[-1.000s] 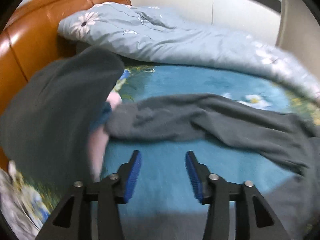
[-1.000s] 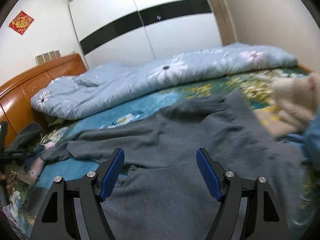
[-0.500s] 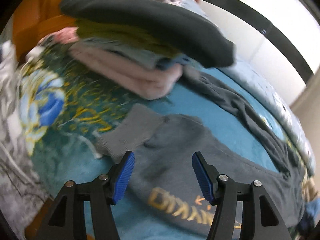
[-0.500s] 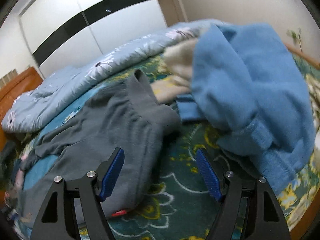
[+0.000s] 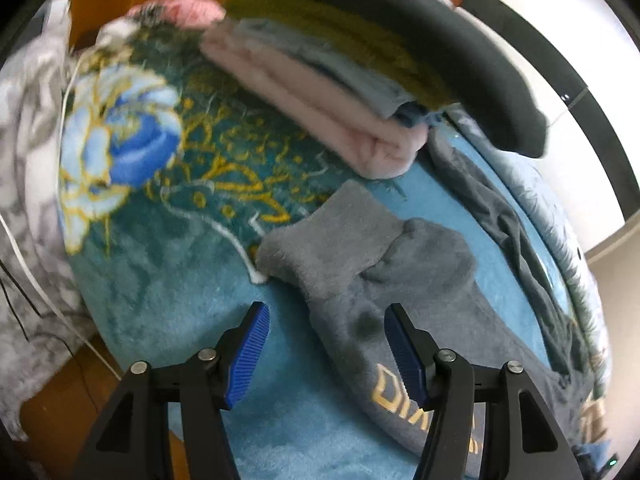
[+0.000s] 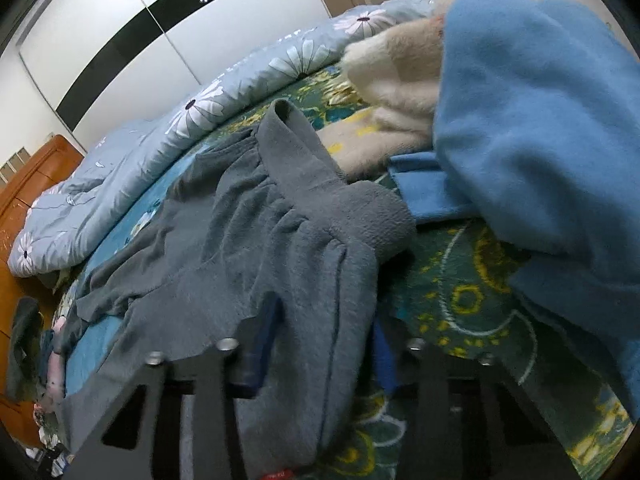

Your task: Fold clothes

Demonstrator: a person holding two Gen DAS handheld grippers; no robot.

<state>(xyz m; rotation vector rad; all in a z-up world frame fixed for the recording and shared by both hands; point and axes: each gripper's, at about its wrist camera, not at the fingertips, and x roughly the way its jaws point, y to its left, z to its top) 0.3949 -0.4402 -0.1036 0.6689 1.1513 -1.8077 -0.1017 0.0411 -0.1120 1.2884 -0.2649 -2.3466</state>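
Note:
A grey fleece garment (image 5: 400,280) with gold lettering lies spread across the teal floral blanket (image 5: 168,248). In the left wrist view its ribbed cuff (image 5: 328,232) sits just ahead of my left gripper (image 5: 326,320), which is open with the grey cloth lying under and between its blue pads, not pinched. In the right wrist view the other end of the garment (image 6: 280,240), with a gathered ribbed band (image 6: 360,212), is bunched up. My right gripper (image 6: 324,324) is closing, and both pads press into that grey cloth.
Beyond the cuff stands a stack of folded clothes (image 5: 360,92), pink at the bottom and dark on top. A blue fleece garment (image 6: 540,120) and a cream one (image 6: 400,80) are heaped at the right. A pale floral quilt (image 6: 180,128) lines the far side, by the wooden headboard (image 6: 24,188).
The left gripper swung over and down to the grey cuff. The right gripper came onto the garment's banded end, and its jaws narrowed from wide apart onto the cloth.

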